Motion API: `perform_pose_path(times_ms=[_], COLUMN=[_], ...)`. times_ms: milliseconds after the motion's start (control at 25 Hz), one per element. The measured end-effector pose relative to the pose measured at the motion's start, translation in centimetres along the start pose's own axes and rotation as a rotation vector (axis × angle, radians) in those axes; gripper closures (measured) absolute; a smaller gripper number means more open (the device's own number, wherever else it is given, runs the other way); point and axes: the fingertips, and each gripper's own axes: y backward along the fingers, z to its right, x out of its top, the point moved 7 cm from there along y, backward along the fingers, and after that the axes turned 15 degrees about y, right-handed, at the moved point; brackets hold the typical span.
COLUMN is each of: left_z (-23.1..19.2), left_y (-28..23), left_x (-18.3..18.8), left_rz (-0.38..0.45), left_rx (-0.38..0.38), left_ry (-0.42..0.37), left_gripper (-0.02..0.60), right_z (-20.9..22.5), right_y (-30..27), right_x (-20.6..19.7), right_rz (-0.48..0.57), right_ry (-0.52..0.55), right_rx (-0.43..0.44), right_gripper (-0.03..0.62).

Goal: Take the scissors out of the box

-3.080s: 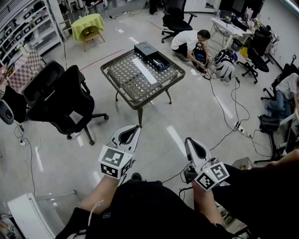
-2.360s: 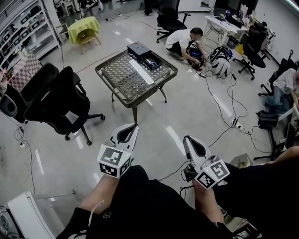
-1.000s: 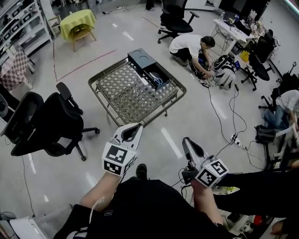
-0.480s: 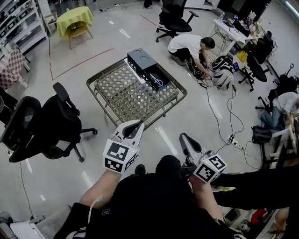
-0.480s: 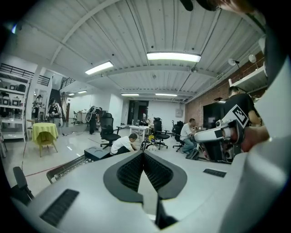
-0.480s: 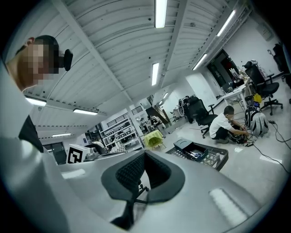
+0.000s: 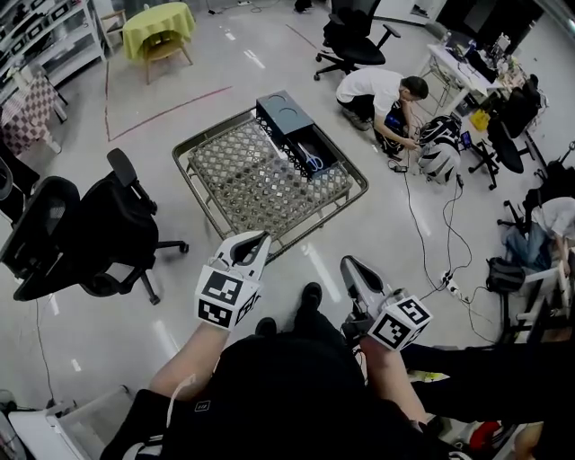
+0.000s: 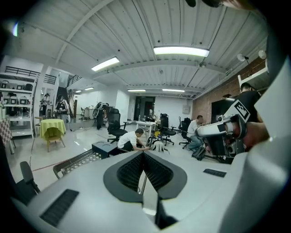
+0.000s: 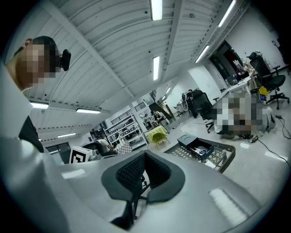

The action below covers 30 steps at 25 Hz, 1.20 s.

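The left tongs [image 7: 261, 238] are pressed together on nothing, and the right tongs [image 7: 346, 262] are closed and empty as well. Both are held out low over the floor, short of the bench [image 7: 235, 180]. The scissors [image 7: 314, 163] lie inside the open black box [image 7: 289, 135], which sits at the far side of the mesh-topped bench. A black office chair [image 7: 90, 225] stands off to the left.

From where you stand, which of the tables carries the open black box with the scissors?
The wire-mesh table in mid-floor: the box lies along its far edge. The yellow-green-clothed table and the checked-cloth one show no box.
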Motion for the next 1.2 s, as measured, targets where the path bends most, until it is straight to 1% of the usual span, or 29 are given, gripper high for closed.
perform_pose_path(times_ms=[120, 280, 480, 600, 760, 920, 1040, 1200], left_z=[-0.2, 0.0, 0.5, 1.0, 2.6, 3.8, 4.1, 3.7], left_y=[-1.4, -4.0, -9.7, -13.0, -17.0, -20.1, -21.8, -23.1], left_x=[-0.1, 0.5, 1.8, 3.1, 4.7, 5.1, 5.0, 5.2], left_rz=[-0.012, -0.038, -0.071, -0.071, -0.074, -0.089, -0.101, -0.106], left_rx=[0.021, 0.04, 0.08, 0.107, 0.122, 0.125, 0.125, 0.136], left_ry=[0.002, -0.003, -0.025, -0.045, -0.06, -0.06, -0.058, -0.044], left_gripper=[0.575, 0.575, 0.575, 0.575, 0.574, 0.575, 0.575, 0.575], right_z=[1.5, 4.8, 10.9, 14.9, 19.6, 23.3, 25.2, 25.9], right_y=[-0.2, -0.2, 0.0, 0.1, 0.4, 0.2, -0.4, -2.2], right_x=[-0.2, -0.3, 0.2, 0.7, 1.6, 1.8, 2.2, 2.9], right_rz=[-0.003, 0.0, 0.019, 0.029, 0.041, 0.021, 0.017, 0.008], right_ry=[-0.024, -0.058, -0.088, -0.107, -0.125, -0.132, -0.137, -0.132], right_rx=[0.006, -0.007, -0.048, -0.05, -0.045, -0.031, -0.023, 0.015], right_gripper=[0.583, 0.583, 0.585, 0.583, 0.583, 0.583, 0.583, 0.583])
